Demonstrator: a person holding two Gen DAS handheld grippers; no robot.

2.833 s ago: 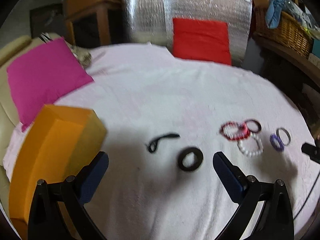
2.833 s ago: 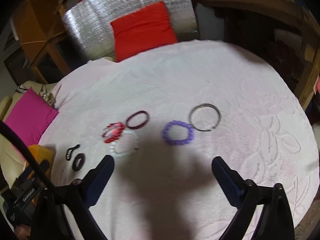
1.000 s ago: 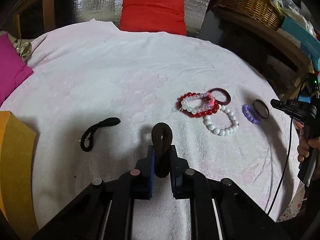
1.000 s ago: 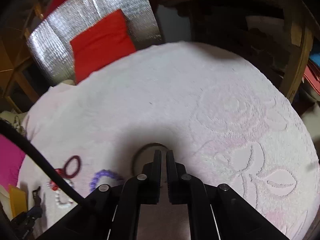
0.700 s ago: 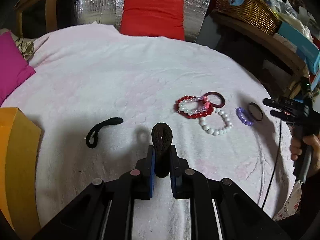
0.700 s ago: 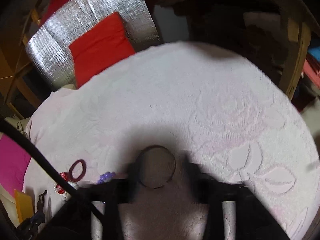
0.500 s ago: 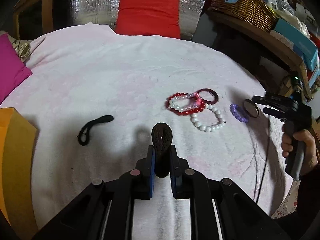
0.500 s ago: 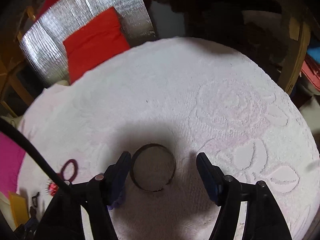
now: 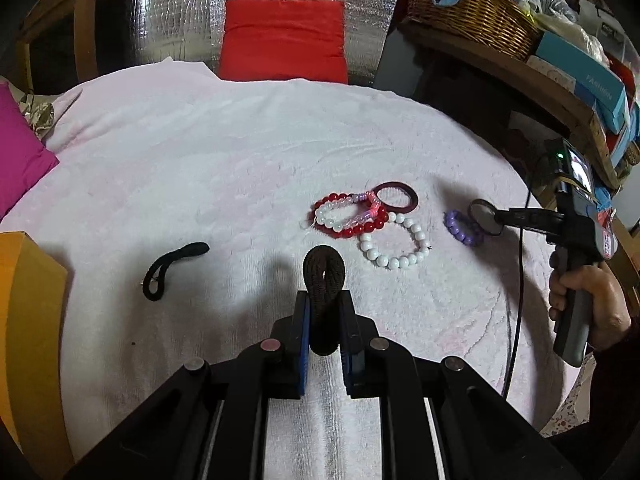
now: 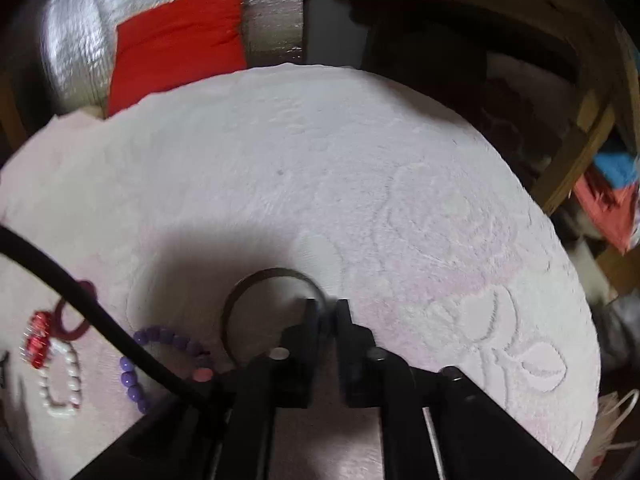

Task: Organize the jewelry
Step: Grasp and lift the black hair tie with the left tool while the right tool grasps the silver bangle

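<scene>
My left gripper (image 9: 325,308) is shut on a black hair tie (image 9: 324,276), held upright above the pink-white cloth (image 9: 224,184). A second black hair tie (image 9: 172,268) lies on the cloth to the left. Red beads (image 9: 348,216), a white bead bracelet (image 9: 394,242), a maroon ring (image 9: 396,197) and a purple bead bracelet (image 9: 460,229) lie ahead to the right. My right gripper (image 10: 327,312) is shut on a thin metal bangle (image 10: 244,300), which also shows in the left wrist view (image 9: 485,219). The purple bracelet (image 10: 136,376) lies just to its left.
An orange box (image 9: 28,320) stands at the left edge. A magenta cushion (image 9: 20,156) lies far left, a red cushion (image 9: 284,40) at the back. A wicker basket (image 9: 476,12) and boxes sit on a shelf at the right. A black cable (image 10: 100,320) crosses the right wrist view.
My right gripper, open around the bangle half a second ago, has closed on its rim. My left gripper still holds the hair tie, hardly moved.
</scene>
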